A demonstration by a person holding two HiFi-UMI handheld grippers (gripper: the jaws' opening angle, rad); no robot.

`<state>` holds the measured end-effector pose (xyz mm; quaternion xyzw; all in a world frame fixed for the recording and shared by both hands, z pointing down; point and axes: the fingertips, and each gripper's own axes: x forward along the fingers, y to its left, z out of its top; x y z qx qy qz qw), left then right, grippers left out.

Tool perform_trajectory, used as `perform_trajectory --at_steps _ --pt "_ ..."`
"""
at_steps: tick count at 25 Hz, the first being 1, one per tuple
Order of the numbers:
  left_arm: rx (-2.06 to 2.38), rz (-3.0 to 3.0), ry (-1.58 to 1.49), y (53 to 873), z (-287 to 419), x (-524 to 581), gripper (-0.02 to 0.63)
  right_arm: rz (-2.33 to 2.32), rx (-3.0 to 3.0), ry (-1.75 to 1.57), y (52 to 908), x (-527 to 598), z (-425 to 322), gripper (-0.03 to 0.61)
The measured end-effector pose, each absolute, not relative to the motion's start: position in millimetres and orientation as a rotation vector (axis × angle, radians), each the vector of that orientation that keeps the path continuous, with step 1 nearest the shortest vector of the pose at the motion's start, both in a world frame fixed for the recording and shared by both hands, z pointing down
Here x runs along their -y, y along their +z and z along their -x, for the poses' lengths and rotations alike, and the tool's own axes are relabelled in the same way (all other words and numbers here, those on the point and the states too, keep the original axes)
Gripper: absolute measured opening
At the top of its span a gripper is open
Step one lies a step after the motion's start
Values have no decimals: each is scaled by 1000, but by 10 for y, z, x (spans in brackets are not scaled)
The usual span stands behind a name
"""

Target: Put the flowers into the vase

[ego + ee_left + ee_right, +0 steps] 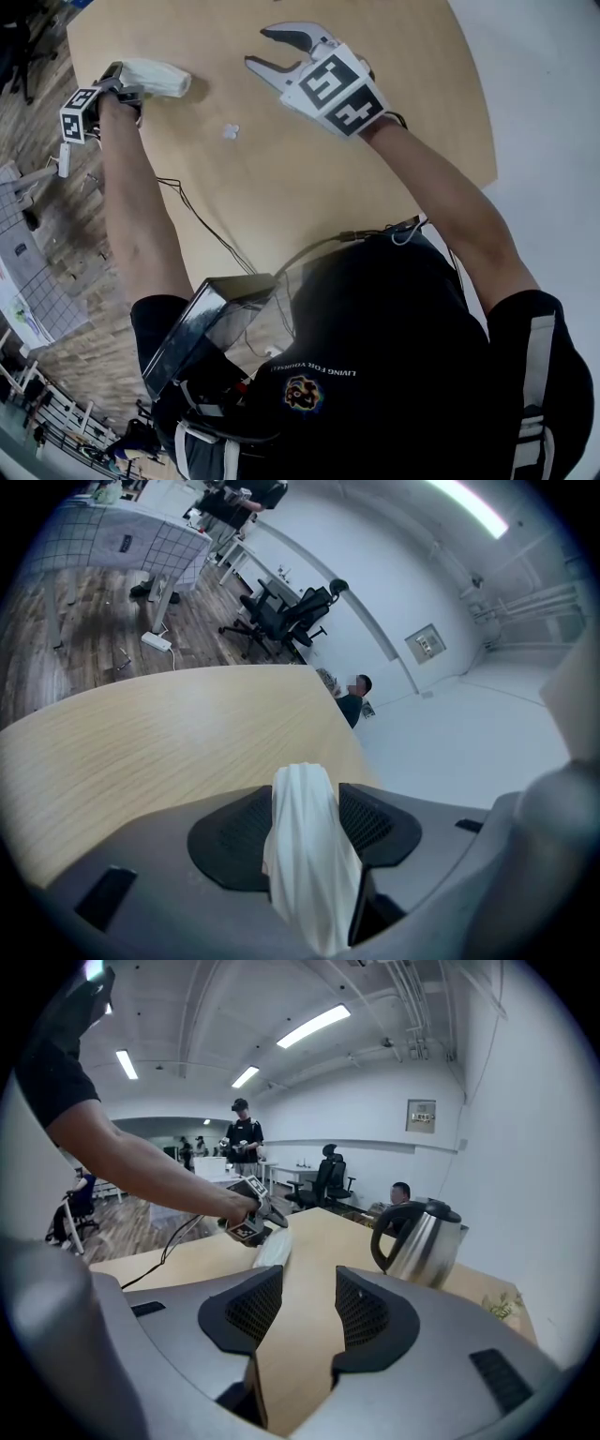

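Our left gripper (302, 810) is closed on the vase (305, 855). In the left gripper view its two jaws press on the white, twisted body from both sides, and the vase stands up between them and hides the gap. In the head view the vase (155, 78) points sideways out of this gripper, over the far left part of the table (394, 103). We cannot tell if its free end touches the wood. Our right gripper (261, 49) is spread wide and holds nothing. In the right gripper view we see only bare table top between its black pads (251, 1309). It hangs over the far middle of the table, well apart from the vase, with its open jaws turned toward the left gripper. A small white scrap (230, 131) lies on the wood between the two grippers, a little nearer to us. A steel kettle (419, 1243) with a black handle stands to the right of the right gripper's jaws, near the table's far edge. Beside it, at the right rim, some green leaves (497, 1305) lie on the wood, too small to name further. A thin black cable (202, 220) runs from the left arm across the near edge of the table. Nothing stands between the right gripper and the vase.
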<state>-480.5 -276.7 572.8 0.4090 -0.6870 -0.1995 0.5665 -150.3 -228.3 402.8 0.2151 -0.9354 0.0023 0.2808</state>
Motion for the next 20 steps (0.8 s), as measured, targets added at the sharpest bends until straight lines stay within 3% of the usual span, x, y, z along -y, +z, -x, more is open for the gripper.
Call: perform_trajectory --at_steps 20 --pt "1609 -1039 -455 5548 4757 2767 207 -505 2496 -49 4036 2312 1856 163"
